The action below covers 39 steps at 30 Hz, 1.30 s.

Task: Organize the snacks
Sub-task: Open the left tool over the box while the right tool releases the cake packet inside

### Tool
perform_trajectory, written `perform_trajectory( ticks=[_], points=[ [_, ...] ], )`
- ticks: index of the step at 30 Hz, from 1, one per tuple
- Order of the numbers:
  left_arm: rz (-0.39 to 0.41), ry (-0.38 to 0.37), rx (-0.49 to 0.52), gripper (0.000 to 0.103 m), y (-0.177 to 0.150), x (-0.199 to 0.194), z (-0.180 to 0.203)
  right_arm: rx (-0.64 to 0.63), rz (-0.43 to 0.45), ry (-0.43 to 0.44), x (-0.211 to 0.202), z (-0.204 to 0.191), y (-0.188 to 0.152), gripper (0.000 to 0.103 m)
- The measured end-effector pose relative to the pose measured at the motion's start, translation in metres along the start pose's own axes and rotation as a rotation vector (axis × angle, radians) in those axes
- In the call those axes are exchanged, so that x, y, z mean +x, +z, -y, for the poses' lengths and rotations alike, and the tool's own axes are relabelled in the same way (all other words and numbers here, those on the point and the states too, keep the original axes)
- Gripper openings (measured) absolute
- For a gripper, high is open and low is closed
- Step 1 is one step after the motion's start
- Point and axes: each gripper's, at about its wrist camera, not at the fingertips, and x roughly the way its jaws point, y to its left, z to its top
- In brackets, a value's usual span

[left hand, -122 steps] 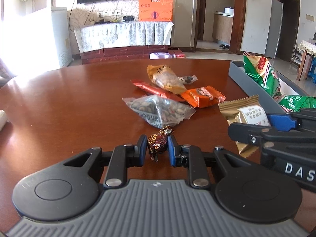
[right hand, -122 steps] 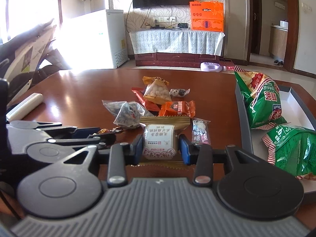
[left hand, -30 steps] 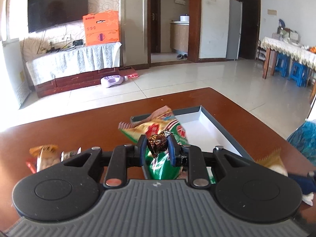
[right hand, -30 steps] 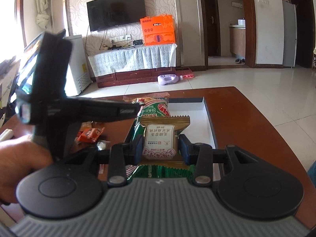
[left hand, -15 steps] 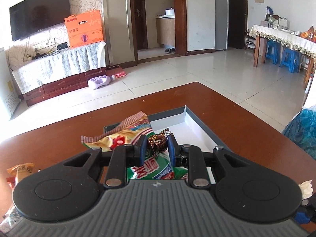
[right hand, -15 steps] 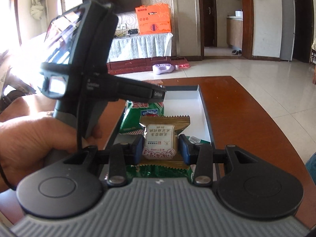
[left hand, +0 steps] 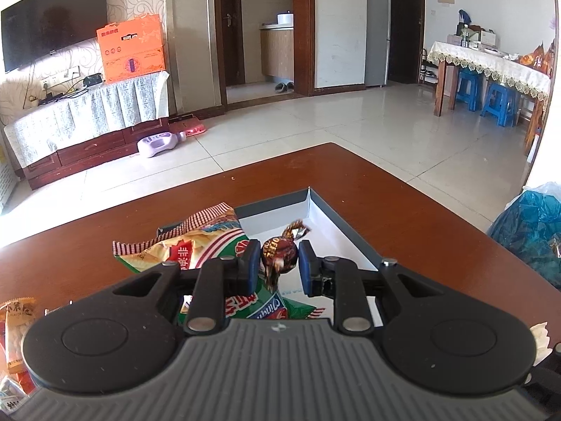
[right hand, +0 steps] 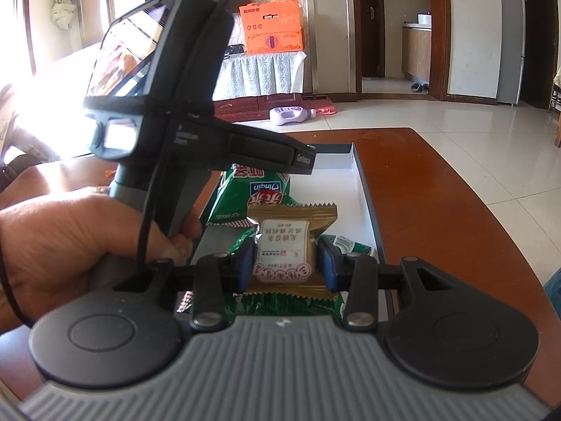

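1. Now the left gripper (left hand: 279, 259) hangs over the grey tray (left hand: 347, 228), its blue fingers (left hand: 251, 267) set to either side of a brown foil-wrapped candy (left hand: 280, 252).
2. Whether those pads are pressing the candy or have parted from it cannot be told: the left pad touches the wrapper, while a thin gap seems to show at the right pad.
3. Beneath the candy lies the white floor of the tray, and just to its left a yellow-and-green chip bag (left hand: 196, 242) leans over the tray's near wall.
4. Another green bag (left hand: 259, 307) shows under the left gripper's fingers, inside the tray.
5. On the right side, the right gripper (right hand: 284, 262) is clamped on a gold-edged pastry packet (right hand: 284, 245) with a white label, both blue pads flat against its sides.
6. That packet is held above green snack bags (right hand: 252, 193) that lie in the tray (right hand: 366, 189), near its close end.
7. From the right wrist view, the person's left hand (right hand: 70, 245) grips the handle of the left gripper, whose body reaches across the tray from the left.
8. The tray sits on a brown wooden table (left hand: 403, 210), close to its far corner.
9. At the left edge of the table in the left wrist view, an orange snack packet (left hand: 17, 333) lies outside the tray, with other wrappers partly hidden below it.
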Motion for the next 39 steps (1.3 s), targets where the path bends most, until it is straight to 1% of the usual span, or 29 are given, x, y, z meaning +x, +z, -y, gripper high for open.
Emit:
perform_trajectory(
  ticks=[6,7,8,9,10,11,12,15,22,24,26,27,30,31,35,38,39],
  points=[
    [-0.001,0.005,0.023,0.028,0.002,0.003,0.005,-0.006,-0.006,-0.001,0.005,0.001,-0.001,0.042],
    [0.0,0.004,0.029,0.034,0.002,0.003,0.006,-0.008,-0.007,-0.001,0.005,0.001,-0.001,0.042],
    [-0.002,0.006,0.034,0.043,0.001,0.003,0.006,-0.008,-0.007,-0.001,0.006,0.001,-0.001,0.042],
    [-0.002,0.01,0.038,0.068,0.002,0.002,0.005,-0.008,-0.008,-0.002,0.007,0.001,-0.001,0.042],
    [0.005,0.014,0.045,0.088,0.003,0.001,0.005,-0.009,-0.008,-0.002,0.008,0.0,-0.001,0.042],
    [0.025,0.02,0.058,0.09,0.003,-0.002,0.005,-0.01,-0.009,-0.002,0.009,0.0,-0.001,0.042],
    [0.041,0.025,0.072,0.09,0.004,-0.006,0.006,-0.01,-0.009,-0.003,0.01,0.0,-0.001,0.042],
    [0.048,0.01,0.088,0.09,0.006,-0.013,0.006,-0.01,-0.008,-0.003,0.011,-0.001,0.0,0.042],
    [0.057,0.015,0.058,0.09,0.006,-0.033,-0.004,-0.02,-0.005,-0.005,0.019,-0.002,0.001,0.042],
    [0.061,0.018,0.046,0.09,0.004,-0.041,-0.008,-0.044,-0.005,-0.006,0.02,-0.006,0.001,0.043],
    [0.062,0.026,0.035,0.091,0.003,-0.048,-0.013,-0.087,-0.004,-0.027,0.02,-0.012,-0.001,0.044],
    [0.06,0.032,0.029,0.091,0.002,-0.05,-0.015,-0.102,-0.008,-0.033,0.021,-0.014,-0.001,0.048],
    [0.061,0.044,0.02,0.091,0.0,-0.06,-0.02,-0.103,0.006,-0.041,0.018,-0.016,0.0,0.063],
    [0.062,0.046,0.018,0.091,0.0,-0.064,-0.022,-0.099,0.014,-0.039,0.016,-0.016,0.0,0.066],
    [0.063,0.058,0.011,0.091,-0.002,-0.079,-0.029,-0.094,0.045,-0.044,0.009,-0.015,0.003,0.069],
    [0.067,0.072,0.0,0.092,-0.003,-0.089,-0.034,-0.066,0.103,-0.041,-0.001,-0.014,0.007,0.072],
    [0.069,0.075,-0.007,0.092,-0.003,-0.092,-0.036,-0.053,0.129,-0.044,-0.004,-0.013,0.008,0.075]
  ],
)
